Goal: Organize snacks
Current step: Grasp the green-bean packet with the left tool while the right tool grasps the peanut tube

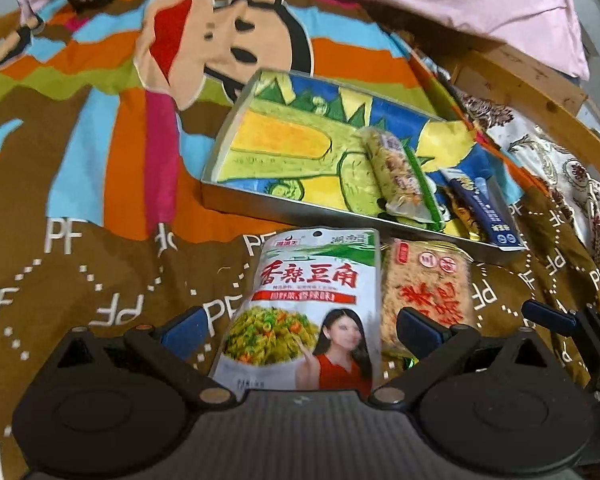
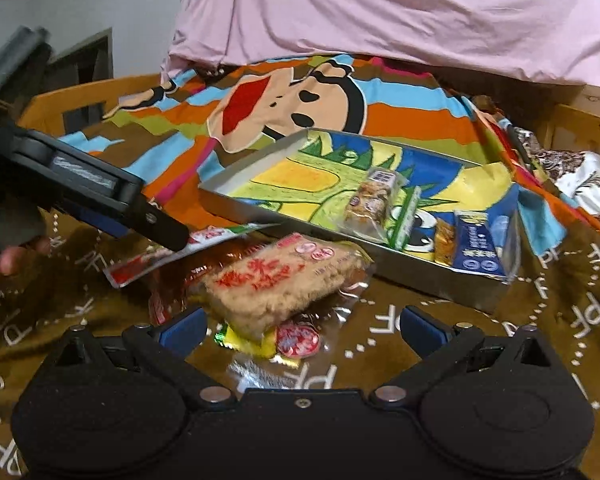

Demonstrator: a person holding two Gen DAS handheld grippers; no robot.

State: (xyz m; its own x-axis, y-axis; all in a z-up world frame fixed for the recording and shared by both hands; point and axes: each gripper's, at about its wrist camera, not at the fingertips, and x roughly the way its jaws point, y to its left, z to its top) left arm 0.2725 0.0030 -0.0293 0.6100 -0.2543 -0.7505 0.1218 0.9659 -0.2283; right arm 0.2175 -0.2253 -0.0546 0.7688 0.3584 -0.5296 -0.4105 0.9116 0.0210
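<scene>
Rice cracker pack (image 2: 284, 280) lies between wide right hand-held gripper (image 2: 303, 326) fingers.

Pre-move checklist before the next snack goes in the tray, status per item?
1. Left gripper jaws open around the bean snack pouch: ok, not yet closed on it.
2. Right gripper open and empty, facing the rice cracker pack: ok.
3. Tray has free floor at its left half: ok.
4. Snacks already inside sit at the tray's right end, granola bar and blue sachet: ok.
5. Pouch free of the rice cracker pack: cannot tell, edges meet.
6. Small wrappers under the rice cracker pack: not ok, may snag.
</scene>
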